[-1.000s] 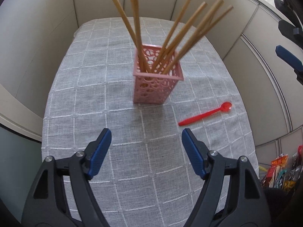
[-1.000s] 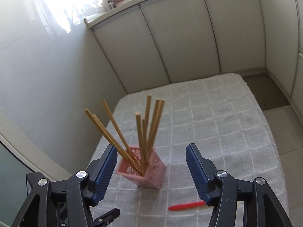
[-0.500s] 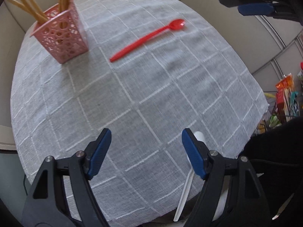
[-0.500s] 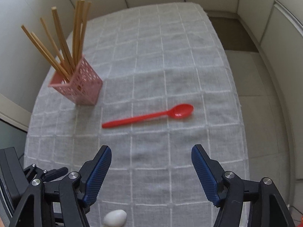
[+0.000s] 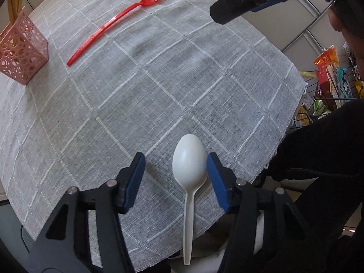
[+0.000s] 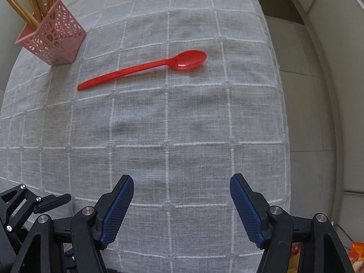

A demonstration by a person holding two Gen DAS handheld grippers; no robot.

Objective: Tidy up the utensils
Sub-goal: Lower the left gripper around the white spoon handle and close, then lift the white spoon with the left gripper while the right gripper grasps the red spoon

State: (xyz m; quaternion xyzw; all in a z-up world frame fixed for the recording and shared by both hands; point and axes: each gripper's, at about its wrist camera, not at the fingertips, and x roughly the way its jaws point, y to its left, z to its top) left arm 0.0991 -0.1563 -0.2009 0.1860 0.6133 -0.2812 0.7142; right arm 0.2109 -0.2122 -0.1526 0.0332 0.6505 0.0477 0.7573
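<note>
A white plastic spoon (image 5: 190, 166) lies at the near edge of the grey checked tablecloth (image 5: 159, 79), handle hanging off the edge. My left gripper (image 5: 175, 170) is open and straddles its bowl, the right finger close beside it. A red plastic spoon (image 5: 109, 25) (image 6: 145, 68) lies further out. A pink perforated holder (image 5: 20, 56) (image 6: 54, 41) with several wooden chopsticks (image 6: 29, 2) stands at the far left. My right gripper (image 6: 182, 209) is open and empty above the cloth, well short of the red spoon; it also shows in the left wrist view (image 5: 250, 2).
The table's right edge drops to a tiled floor (image 6: 314, 113). Snack packets (image 5: 329, 72) sit on a wire rack to the right. A person in black (image 5: 318, 159) stands at the near right. Pale cabinet walls surround the table.
Both views have swung down and closer to the table. The left gripper has come over the white spoon's bowl. The right gripper has moved nearer the red spoon. Both remain open.
</note>
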